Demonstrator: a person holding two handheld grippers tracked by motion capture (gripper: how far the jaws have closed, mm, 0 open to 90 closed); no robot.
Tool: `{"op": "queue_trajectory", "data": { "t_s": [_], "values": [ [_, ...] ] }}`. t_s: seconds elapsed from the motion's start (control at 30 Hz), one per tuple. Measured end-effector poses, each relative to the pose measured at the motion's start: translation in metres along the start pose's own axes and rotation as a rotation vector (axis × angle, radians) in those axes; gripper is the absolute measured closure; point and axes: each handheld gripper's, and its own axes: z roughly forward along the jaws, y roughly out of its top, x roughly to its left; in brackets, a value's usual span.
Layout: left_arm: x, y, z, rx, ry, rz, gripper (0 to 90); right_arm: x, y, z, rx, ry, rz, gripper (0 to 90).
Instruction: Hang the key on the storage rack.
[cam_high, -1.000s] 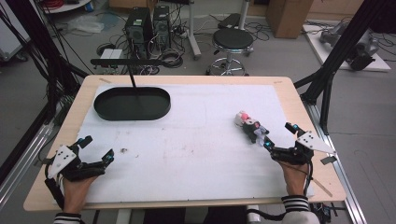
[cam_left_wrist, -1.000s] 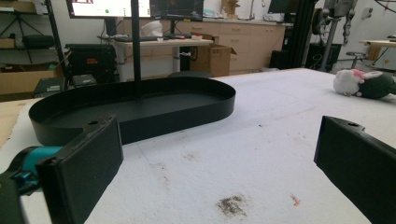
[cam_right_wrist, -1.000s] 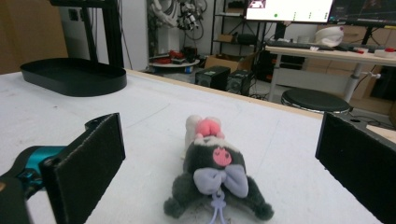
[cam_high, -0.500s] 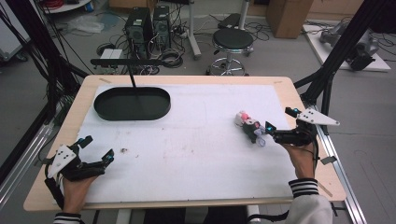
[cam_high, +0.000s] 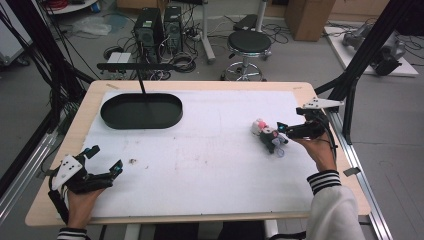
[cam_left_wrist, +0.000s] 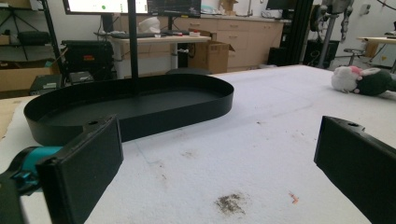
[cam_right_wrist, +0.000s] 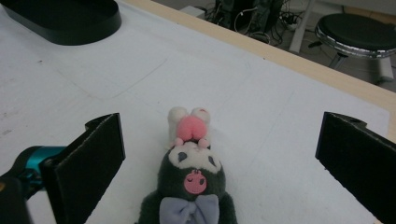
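Dark plush toy (cam_right_wrist: 194, 186), lilac bow

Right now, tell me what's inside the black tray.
The black oval tray holds nothing on the floor that shows. A thin black pole crosses in front of it, and the near wall hides the front strip of floor.

- black oval tray (cam_high: 141, 111) = landmark, sits at the far left of the white mat (cam_high: 210, 160), thin black post rising from it
- plush toy (cam_high: 268, 138) lies well right of the tray, slightly nearer the person, dark body with pink and white bits
- right gripper (cam_high: 283, 128) right at the toy's far-from-tray side, jaws apart, tips at the toy; contact too small to call
- left gripper (cam_high: 104, 161) well apart from the tray on its near side, close to the table's (cam_high: 200, 85) front-left corner, jaws spread, holding nothing
- small dark smudge (cam_high: 133, 161) on the mat just beside the left gripper
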Motion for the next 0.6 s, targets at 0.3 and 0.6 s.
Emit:
{"op": "queue_trajectory", "data": {
  "t_s": [0.3, 0.6],
  "values": [
    [0.0, 0.0, 0.001, 0.004, 0.0, 0.004, 1.7, -0.004, -0.001, 0.018, 0.103, 0.025, 0.006, 0.3],
    [-0.001, 0.0, 0.001, 0.007, 0.003, 0.006, 1.7, -0.006, -0.004, 0.039, 0.215, 0.04, 0.005, 0.4]
  ]
}}
